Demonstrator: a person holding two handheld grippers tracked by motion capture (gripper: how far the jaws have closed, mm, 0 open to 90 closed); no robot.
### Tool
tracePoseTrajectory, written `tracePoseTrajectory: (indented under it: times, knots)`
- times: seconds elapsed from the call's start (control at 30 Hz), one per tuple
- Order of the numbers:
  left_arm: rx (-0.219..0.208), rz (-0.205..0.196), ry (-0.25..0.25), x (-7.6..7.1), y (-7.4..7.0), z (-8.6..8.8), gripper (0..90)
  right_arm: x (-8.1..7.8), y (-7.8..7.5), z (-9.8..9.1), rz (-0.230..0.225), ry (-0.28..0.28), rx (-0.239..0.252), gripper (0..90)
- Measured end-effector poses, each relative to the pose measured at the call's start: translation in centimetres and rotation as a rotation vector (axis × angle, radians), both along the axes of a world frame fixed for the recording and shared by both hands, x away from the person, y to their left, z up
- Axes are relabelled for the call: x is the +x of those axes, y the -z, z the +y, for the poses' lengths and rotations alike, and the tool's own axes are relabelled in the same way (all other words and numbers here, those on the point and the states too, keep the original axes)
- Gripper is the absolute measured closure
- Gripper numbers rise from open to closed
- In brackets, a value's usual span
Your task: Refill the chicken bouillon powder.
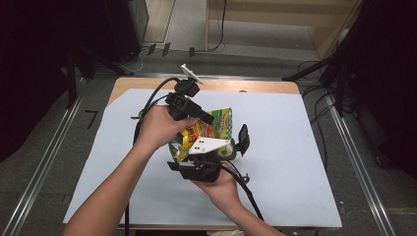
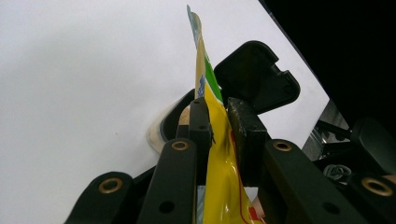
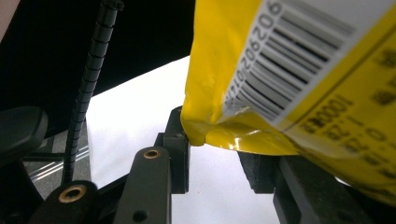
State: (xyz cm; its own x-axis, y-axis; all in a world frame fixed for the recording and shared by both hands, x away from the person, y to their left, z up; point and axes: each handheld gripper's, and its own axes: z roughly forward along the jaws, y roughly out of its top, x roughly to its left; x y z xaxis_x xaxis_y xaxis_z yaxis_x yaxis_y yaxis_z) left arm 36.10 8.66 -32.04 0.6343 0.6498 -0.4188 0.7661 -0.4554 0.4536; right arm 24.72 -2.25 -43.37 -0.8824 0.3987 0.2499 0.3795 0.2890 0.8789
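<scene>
My left gripper (image 2: 219,126) pinches the glossy yellow-and-green foil snack bag (image 1: 209,132) edge-on, held above the white paper sheet (image 1: 295,147). The bag's long axis runs away from my jaws. My right gripper (image 3: 212,161) sits under the bag's lower corner, jaws partly open, seemingly bracketing it.

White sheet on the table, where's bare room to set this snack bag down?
The white sheet is bare right of the snack bag, and along its left side beyond the left forearm. It is crowded at the middle, where both grippers meet.
</scene>
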Motion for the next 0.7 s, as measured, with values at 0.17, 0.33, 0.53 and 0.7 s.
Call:
tracePoseTrajectory:
  times: [0.17,0.33,0.53,0.7]
  knots:
    - [0.001,-0.008,-0.001,-0.1,-0.03,-0.03,80.8,-0.04,-0.03,0.02,-0.001,0.004,-0.001,67.7]
    - [0.009,-0.018,-0.006,-0.27,-0.09,-0.14,80.8,-0.12,-0.16,0.03,-0.004,0.003,0.005,68.1]
    - [0.014,-0.024,-0.003,-0.4,-0.17,-0.1,80.9,-0.17,-0.27,0.11,-0.004,0.0,0.005,69.1]
    - [0.011,-0.032,-0.007,-0.62,-0.33,0.06,81.1,-0.2,-0.15,0.17,0.012,0.001,0.018,64.0]
